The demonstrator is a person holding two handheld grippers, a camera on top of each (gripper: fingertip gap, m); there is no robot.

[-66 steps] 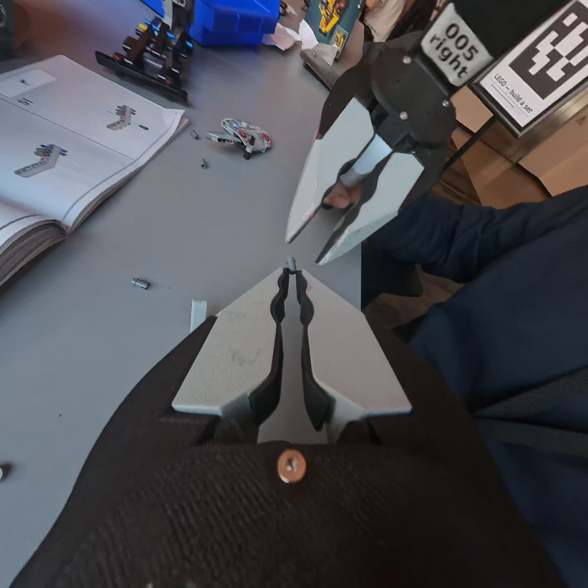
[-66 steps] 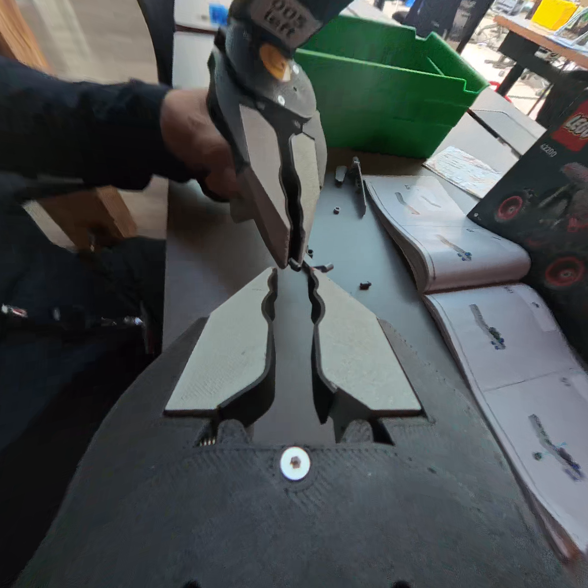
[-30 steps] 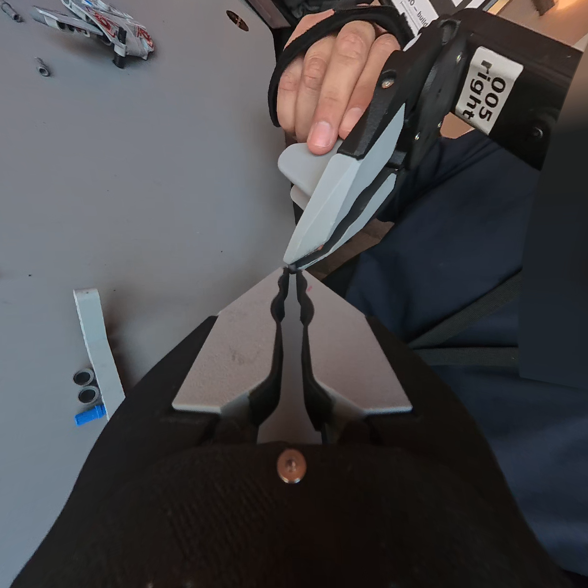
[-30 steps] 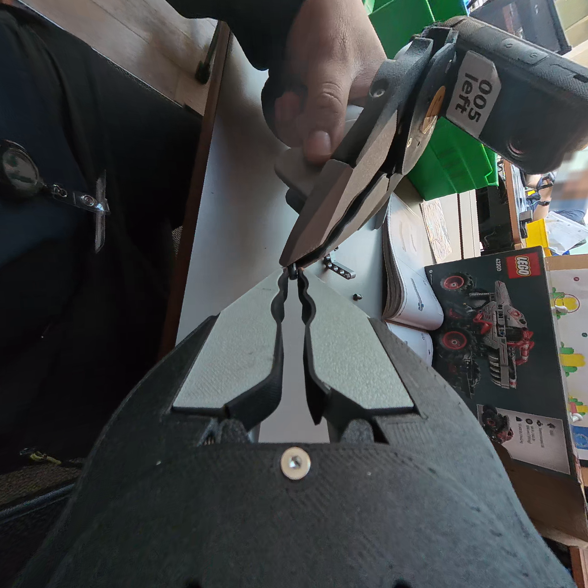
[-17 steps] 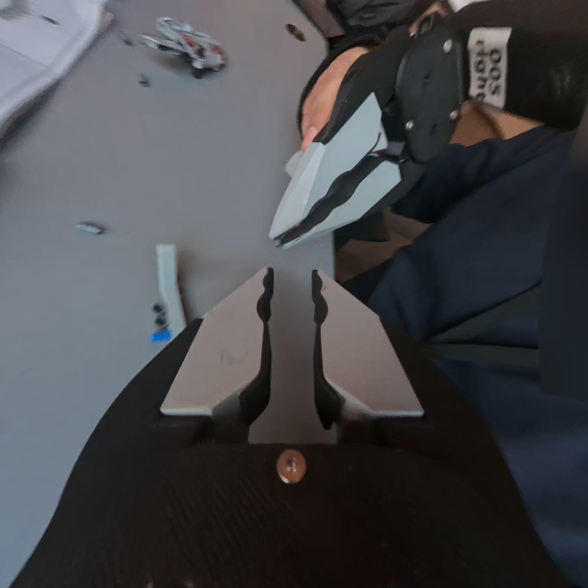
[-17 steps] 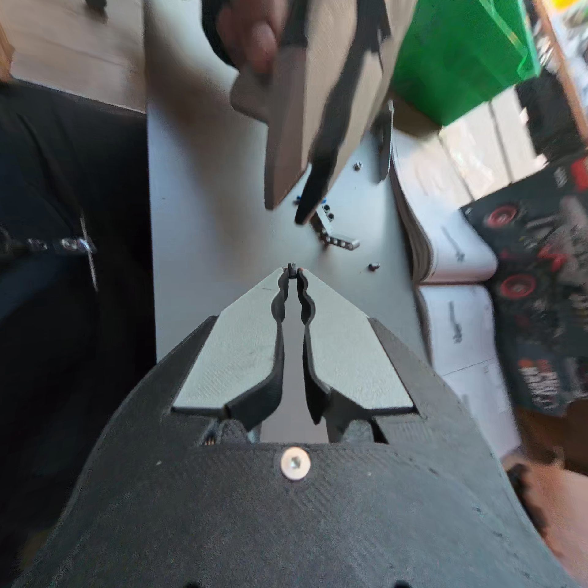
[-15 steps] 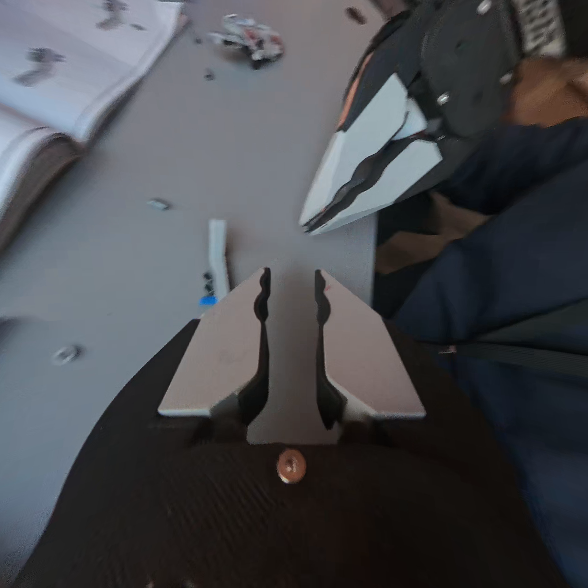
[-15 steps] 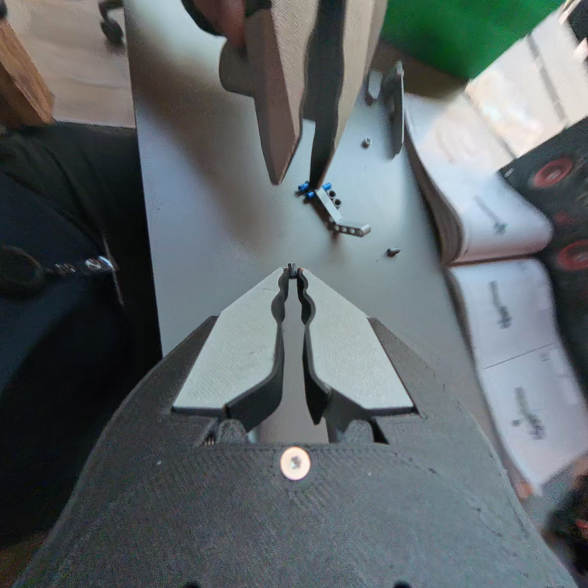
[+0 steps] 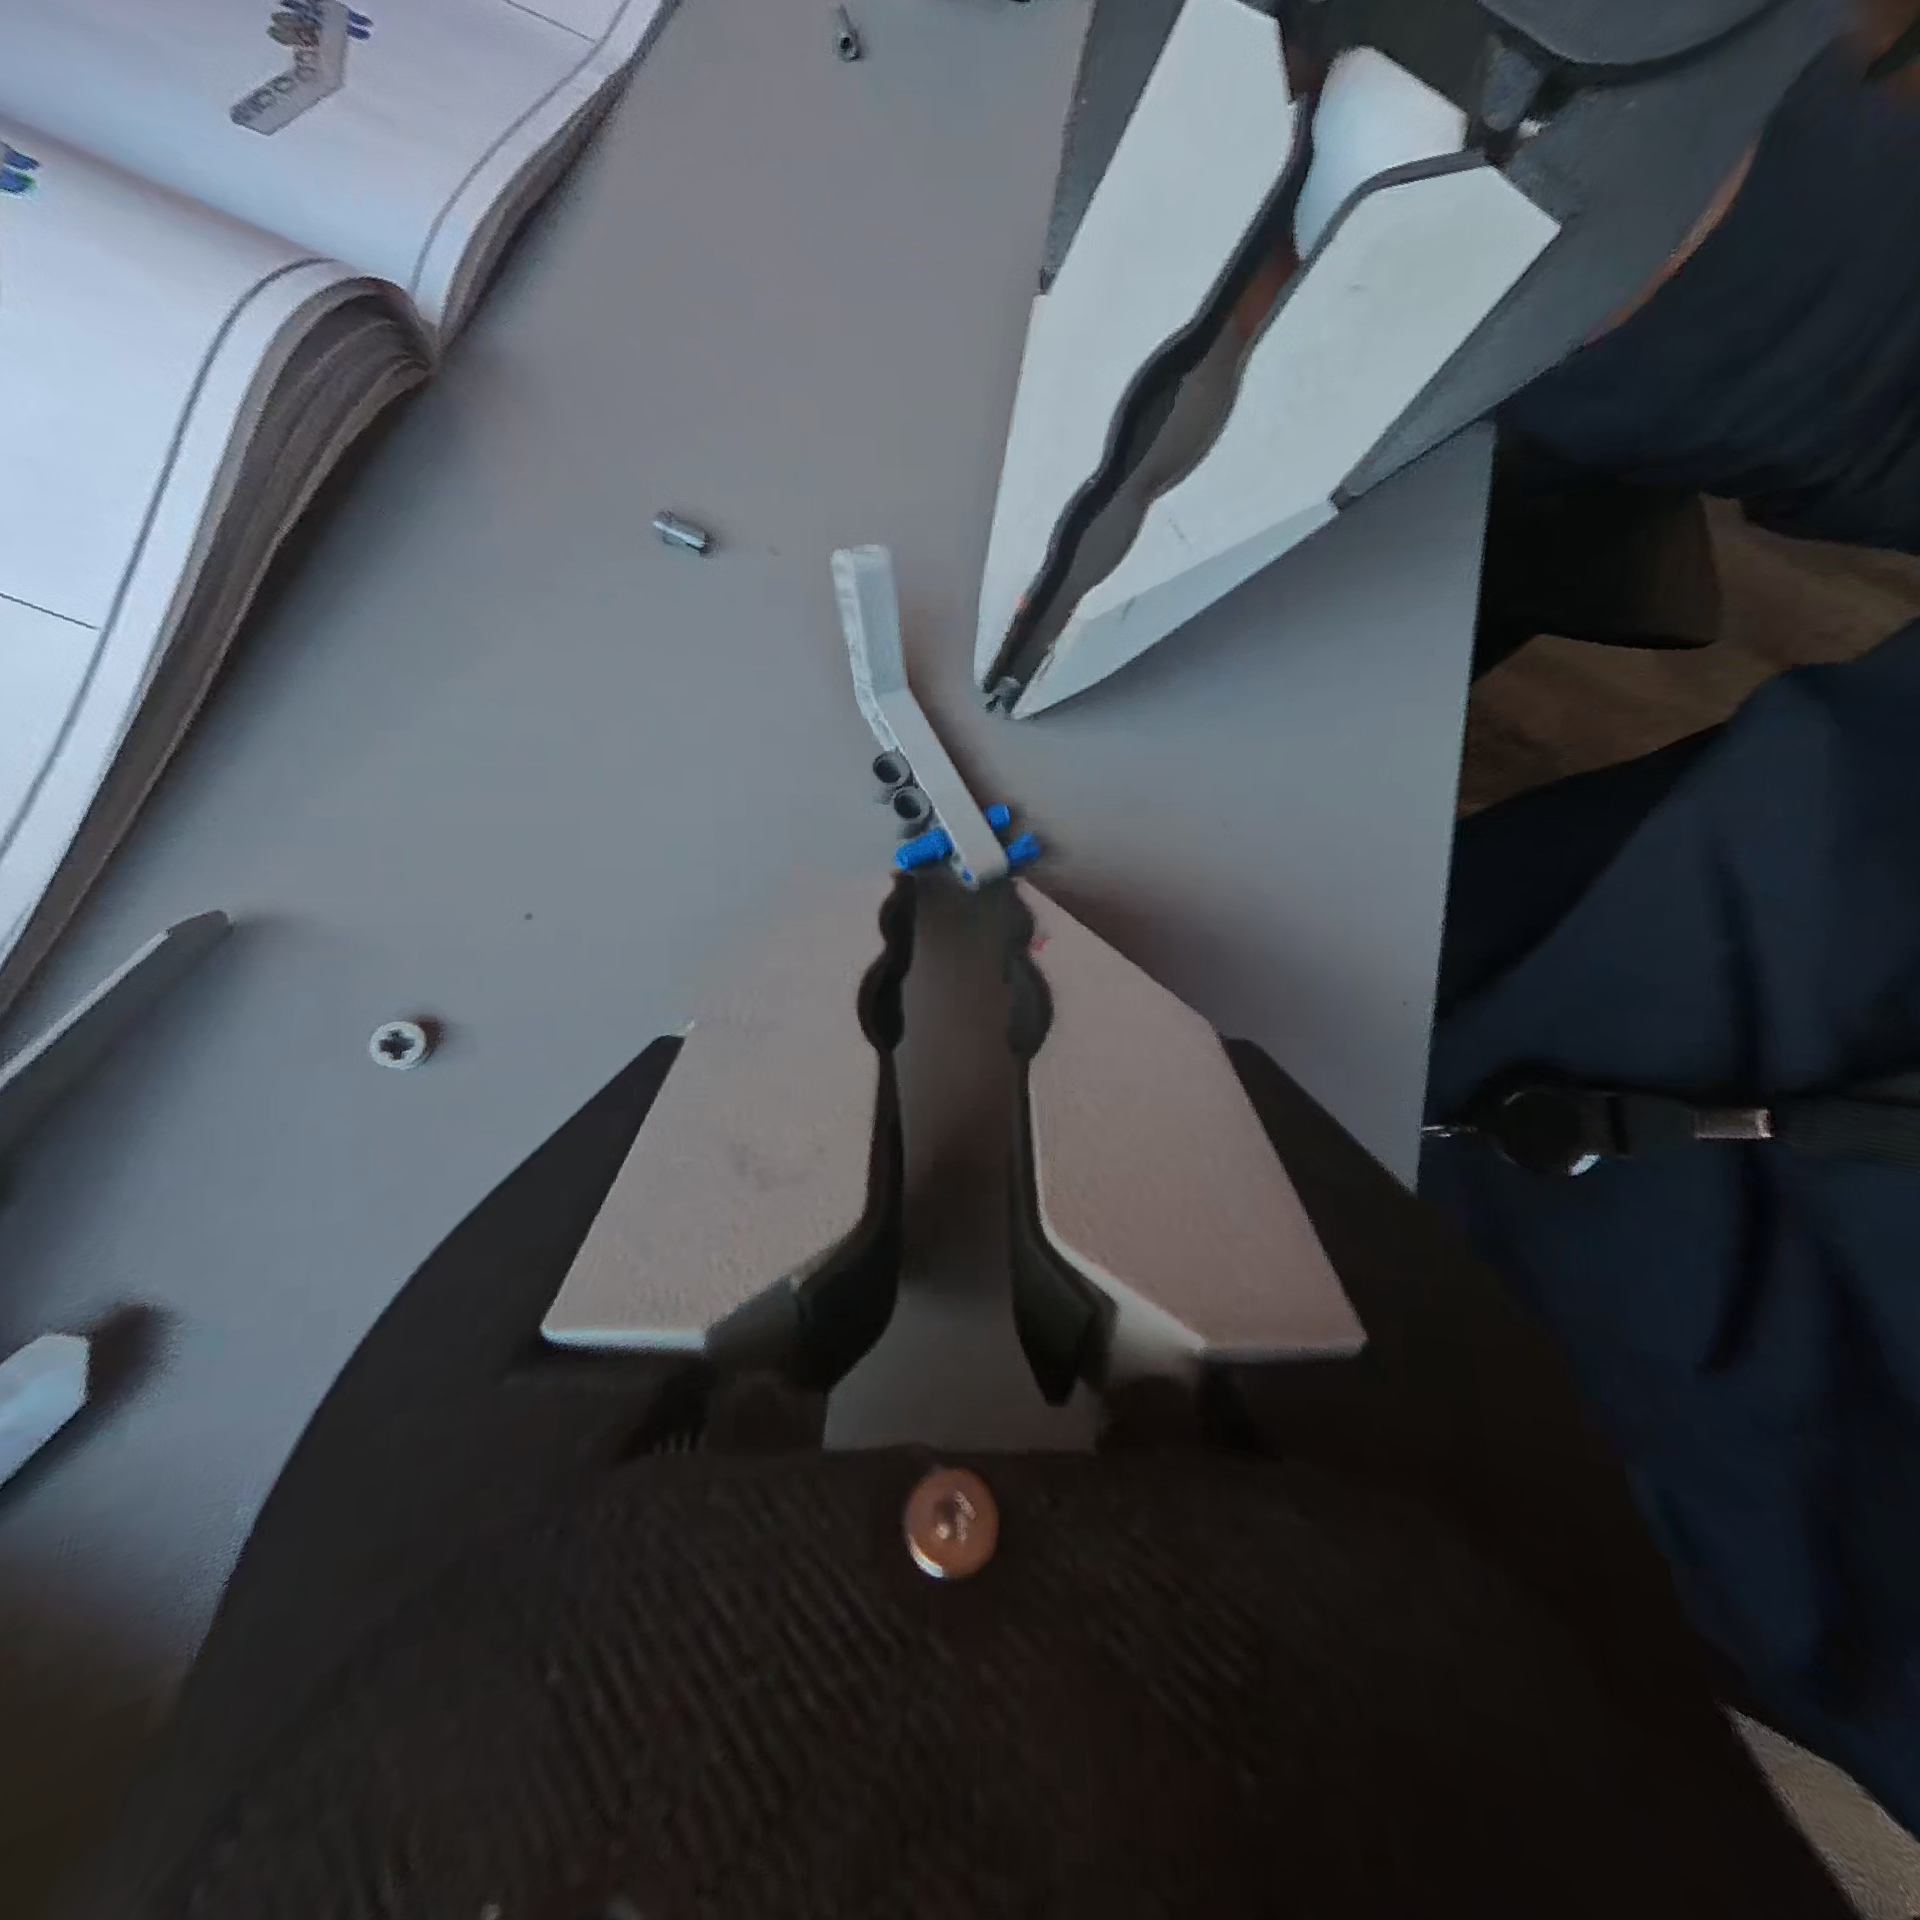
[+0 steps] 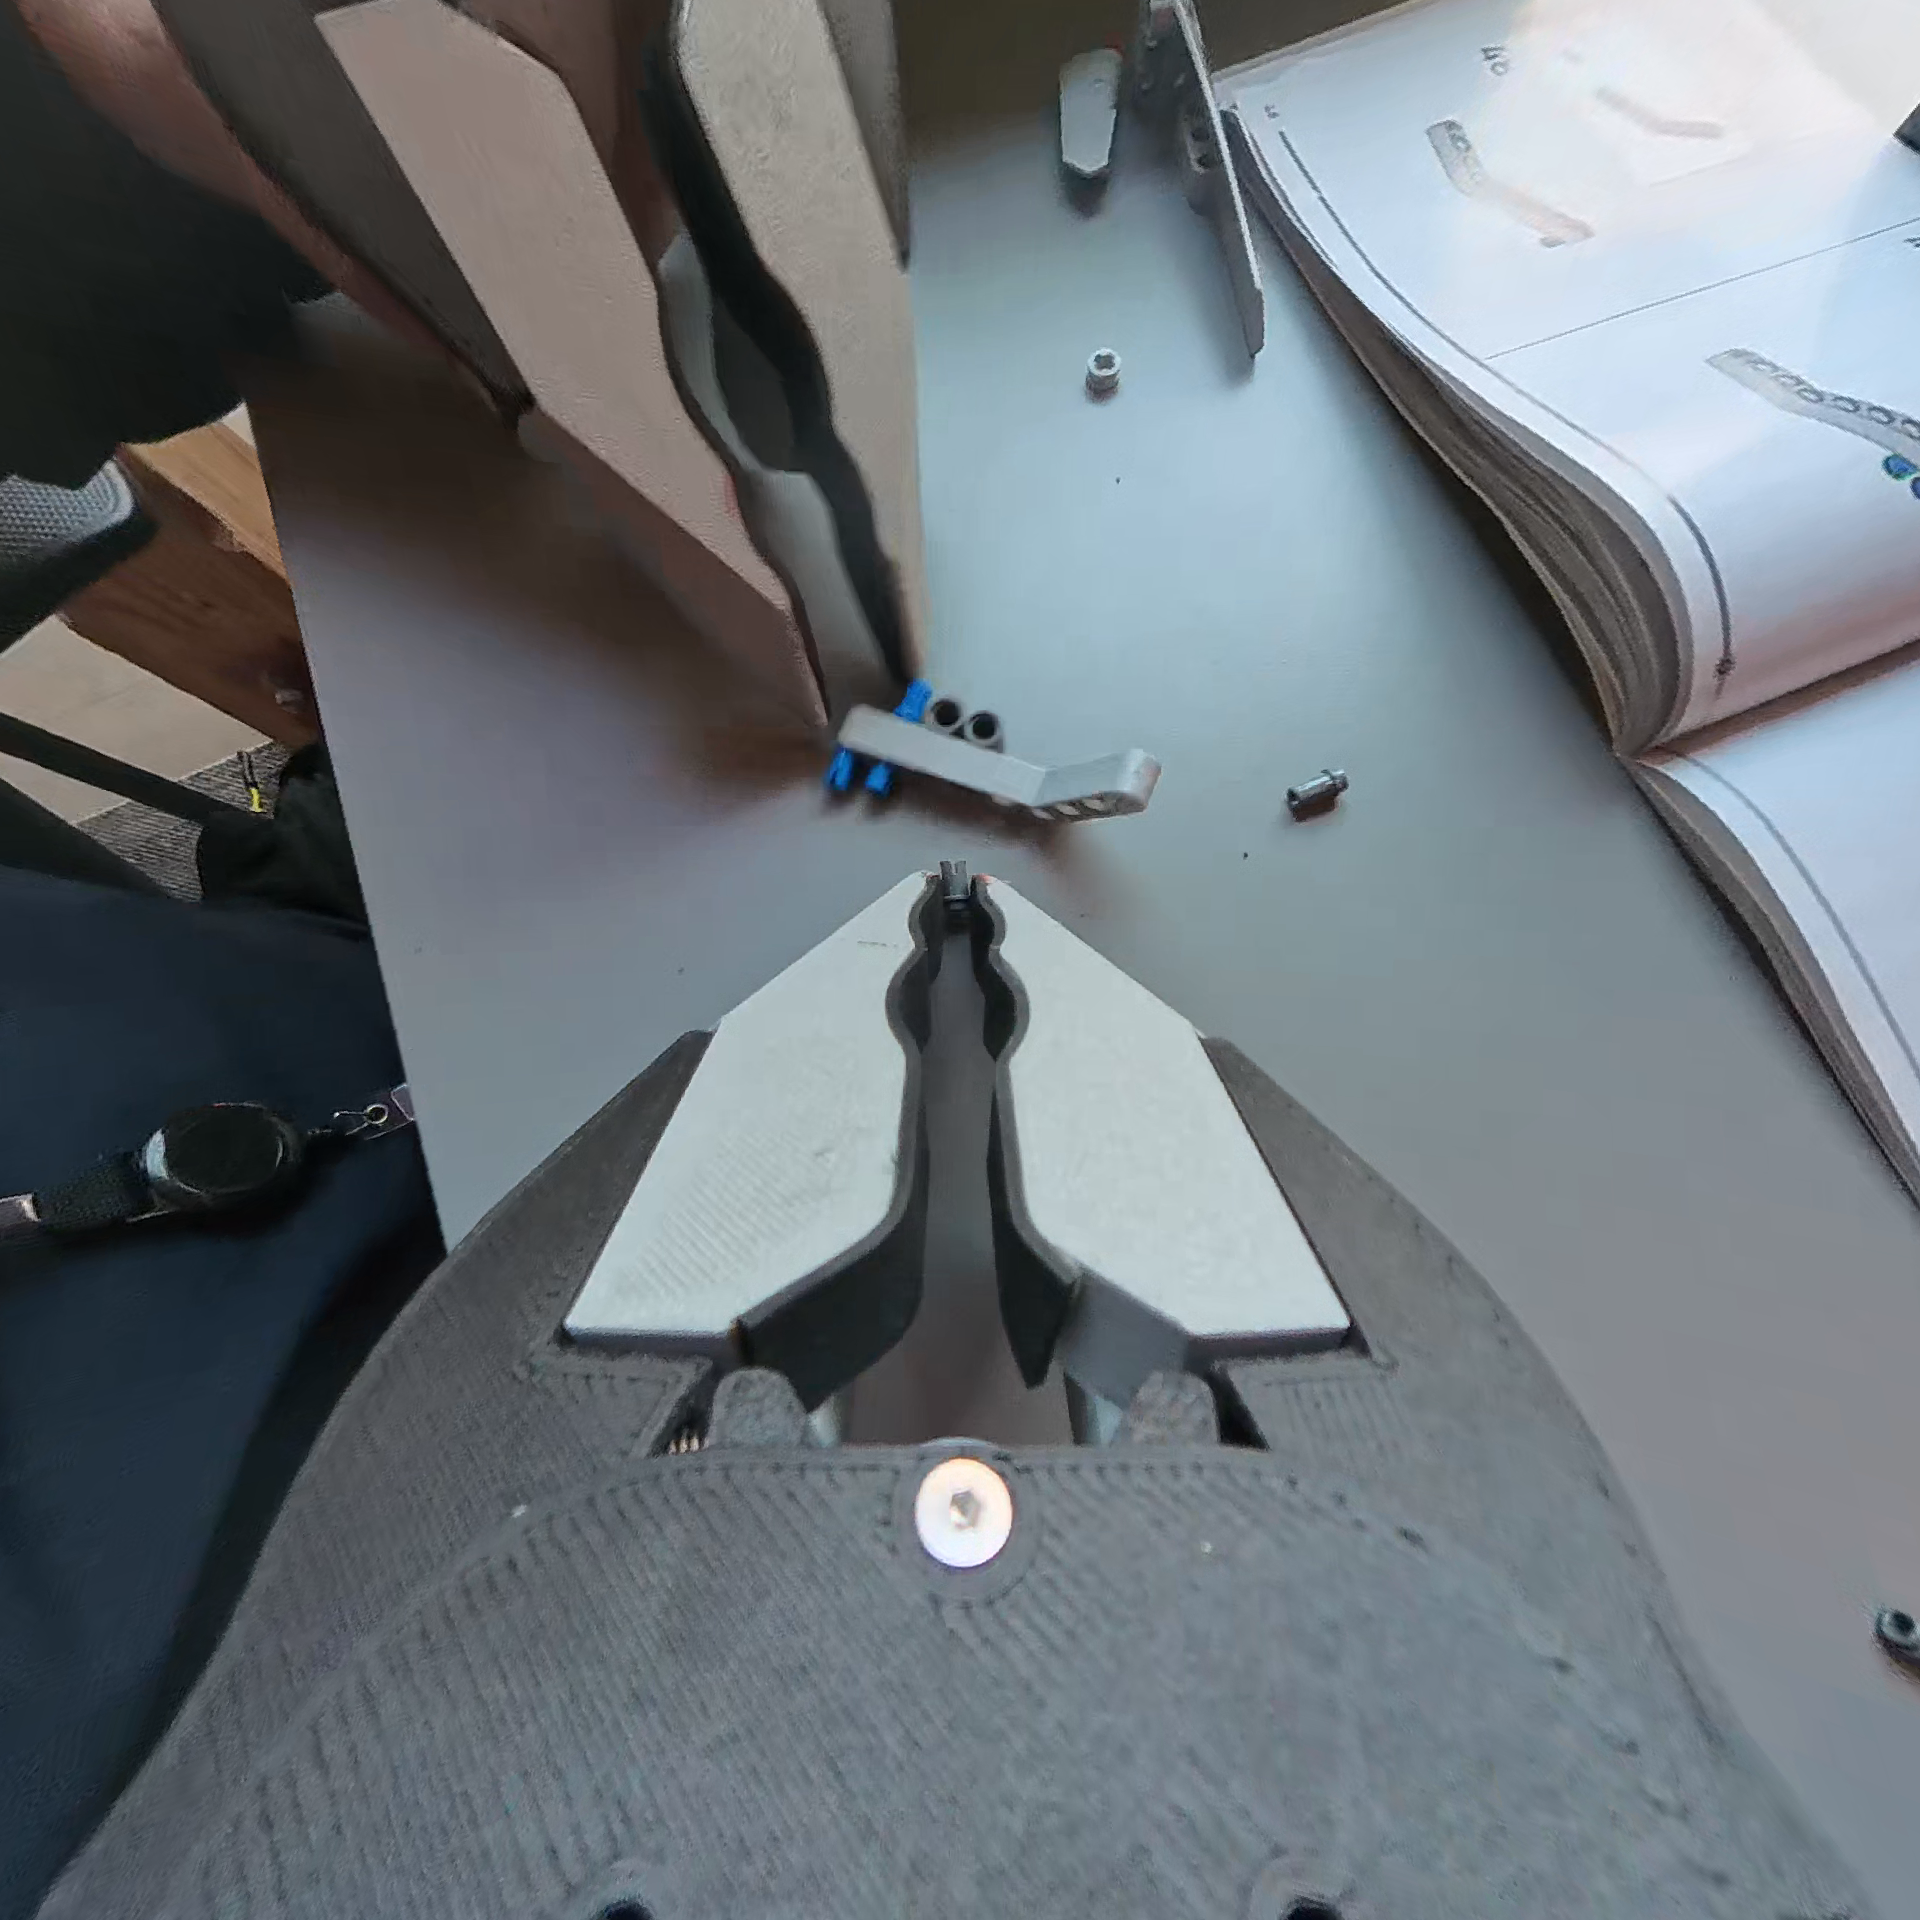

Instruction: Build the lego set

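A bent grey beam (image 9: 891,675) lies on the grey table (image 9: 623,779), with blue pins (image 9: 916,852) and two black pins (image 9: 900,787) in its near end. My left gripper (image 9: 956,891) is open, its jaws standing on either side of that pinned end. My right gripper (image 10: 951,883) is shut on a small black pin (image 10: 951,881), just short of the beam (image 10: 997,767). In the left wrist view the right gripper (image 9: 1003,694) hovers beside the beam's bend. In the right wrist view the left gripper (image 10: 857,701) comes down on the beam's blue-pin end.
An open instruction booklet (image 9: 208,312) (image 10: 1662,416) lies along one side. Loose parts lie about: a grey pin (image 9: 681,535) (image 10: 1314,784), a round bush (image 9: 400,1042) (image 10: 1101,372), a long grey piece (image 10: 1221,208). The table edge (image 9: 1449,831) and the person's dark clothing are close. The left gripper's tips are roughly 4 cm from the right gripper's.
The left gripper let go of the small pin, which stayed in the right gripper, opened, and came down over the beam's pinned end. The right gripper moved in beside the beam.
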